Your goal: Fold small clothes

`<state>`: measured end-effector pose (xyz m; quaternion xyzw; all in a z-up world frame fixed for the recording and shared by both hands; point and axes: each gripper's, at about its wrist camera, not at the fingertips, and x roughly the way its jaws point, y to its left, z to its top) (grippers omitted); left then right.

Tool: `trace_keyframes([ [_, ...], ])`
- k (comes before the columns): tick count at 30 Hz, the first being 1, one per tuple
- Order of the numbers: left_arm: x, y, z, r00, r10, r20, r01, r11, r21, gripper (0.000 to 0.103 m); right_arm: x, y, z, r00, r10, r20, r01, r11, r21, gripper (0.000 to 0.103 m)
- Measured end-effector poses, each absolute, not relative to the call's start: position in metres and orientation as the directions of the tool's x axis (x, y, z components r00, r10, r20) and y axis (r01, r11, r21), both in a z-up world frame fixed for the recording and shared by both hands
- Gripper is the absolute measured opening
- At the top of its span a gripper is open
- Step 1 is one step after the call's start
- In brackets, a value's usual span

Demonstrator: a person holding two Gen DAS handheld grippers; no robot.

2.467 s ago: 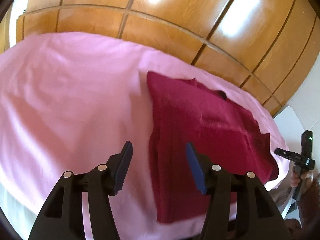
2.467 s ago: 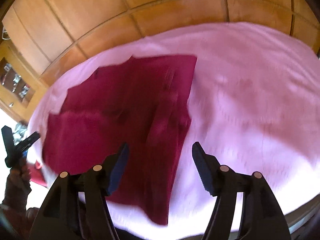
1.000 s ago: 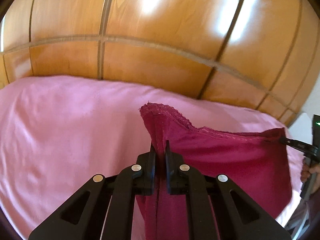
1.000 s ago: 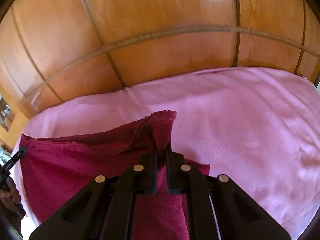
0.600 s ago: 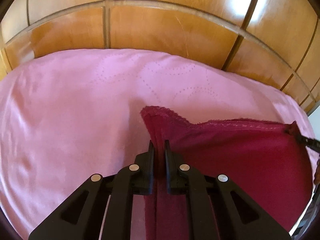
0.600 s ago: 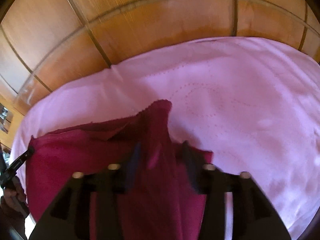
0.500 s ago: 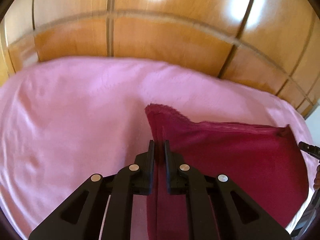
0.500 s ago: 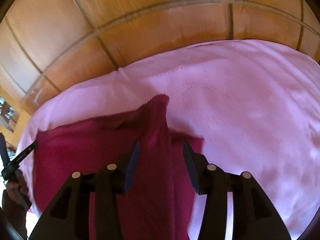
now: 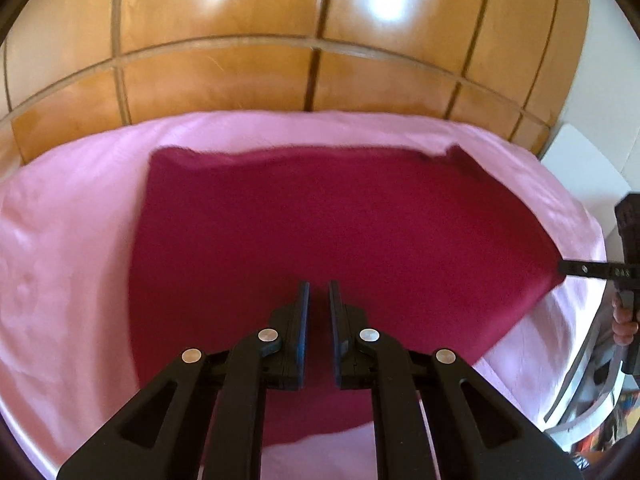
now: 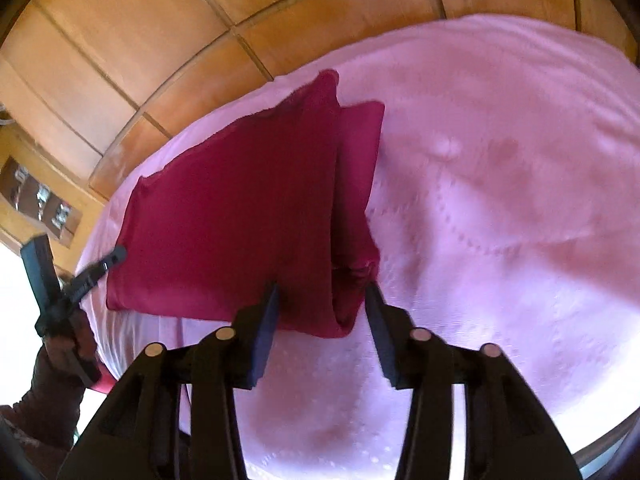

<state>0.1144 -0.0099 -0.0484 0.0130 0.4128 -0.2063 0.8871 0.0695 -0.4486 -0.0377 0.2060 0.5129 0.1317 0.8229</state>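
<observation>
A dark red garment [image 9: 340, 224] lies folded over on the pink bed sheet [image 9: 72, 240]. My left gripper [image 9: 319, 292] sits low over the garment's near part with its jaws nearly closed, a narrow gap between them; whether cloth is pinched there is unclear. In the right wrist view the garment [image 10: 240, 216] lies with its folded right edge [image 10: 352, 208] running up from my right gripper [image 10: 320, 296], which is open, its fingers on either side of the near corner. The other gripper shows at the garment's far corner in each view [image 9: 592, 270] [image 10: 92, 272].
A glossy wooden panelled headboard [image 9: 320, 60] rises behind the bed. A white surface [image 9: 588, 168] stands to the right of the bed. The sheet's near edge [image 10: 360, 460] drops off close below my right gripper. A wooden shelf unit [image 10: 36, 200] stands at far left.
Both grippers carried the garment's edge over and down onto the bed, so it now lies flat and doubled. My right gripper has opened and let go. My left jaws have parted slightly.
</observation>
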Motion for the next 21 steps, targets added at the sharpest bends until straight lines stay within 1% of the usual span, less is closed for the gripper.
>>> trace_keyframes([
  [1,0.111,-0.013,-0.049,0.575,-0.348,-0.741,0.377,0.916,-0.137,0.007,0.071,-0.444,-0.041,0.437,0.407,-0.802,0.002,0.891,0.453,0.006],
  [3,0.107,-0.016,-0.054,0.582,-0.311,-0.751,0.366,0.925,-0.099,0.007,0.072,-0.441,-0.04,0.436,0.387,-0.813,0.005,0.902,0.432,0.006],
  [4,0.107,-0.015,-0.055,0.579,-0.304,-0.756,0.358,0.929,-0.1,0.007,0.068,-0.44,-0.035,0.448,0.372,-0.813,-0.006,0.91,0.414,0.006],
  [6,0.106,-0.009,-0.058,0.566,-0.325,-0.758,0.343,0.929,-0.143,0.007,0.062,-0.442,-0.031,0.46,0.349,-0.816,-0.015,0.922,0.386,0.005],
  [8,0.108,-0.008,-0.066,0.543,-0.34,-0.768,0.334,0.926,-0.174,0.007,0.059,-0.449,-0.046,0.43,0.331,-0.84,0.018,0.927,0.374,0.005],
  [10,0.109,-0.007,-0.071,0.537,-0.341,-0.772,0.328,0.927,-0.182,0.007,0.057,-0.448,-0.068,0.399,0.33,-0.856,0.039,0.926,0.375,0.005],
  [12,0.106,-0.01,-0.069,0.549,-0.327,-0.769,0.328,0.931,-0.162,0.007,0.06,-0.443,-0.062,0.408,0.326,-0.853,0.028,0.929,0.369,0.007],
  [13,0.105,-0.011,-0.068,0.552,-0.326,-0.768,0.329,0.931,-0.158,0.007,0.062,-0.441,-0.055,0.412,0.32,-0.853,0.014,0.934,0.357,0.012],
  [14,0.105,-0.01,-0.068,0.552,-0.332,-0.765,0.329,0.93,-0.165,0.007,0.063,-0.44,-0.05,0.418,0.297,-0.858,0.007,0.944,0.33,0.029],
  [16,0.105,-0.007,-0.069,0.548,-0.346,-0.762,0.325,0.927,-0.187,0.007,0.069,-0.438,-0.036,0.451,0.237,-0.86,-0.008,0.965,0.262,0.045],
  [17,0.106,-0.005,-0.07,0.545,-0.355,-0.759,0.32,0.925,-0.203,0.007,0.075,-0.437,-0.027,0.482,0.226,-0.846,-0.014,0.968,0.251,0.05],
  [19,0.107,-0.003,-0.071,0.545,-0.362,-0.757,0.312,0.925,-0.217,0.007,0.091,-0.435,-0.019,0.517,0.232,-0.824,-0.007,0.964,0.267,0.055],
  [21,0.108,-0.003,-0.07,0.548,-0.359,-0.756,0.309,0.926,-0.216,0.007,0.115,-0.428,-0.015,0.539,0.232,-0.809,-0.005,0.962,0.273,0.055],
])
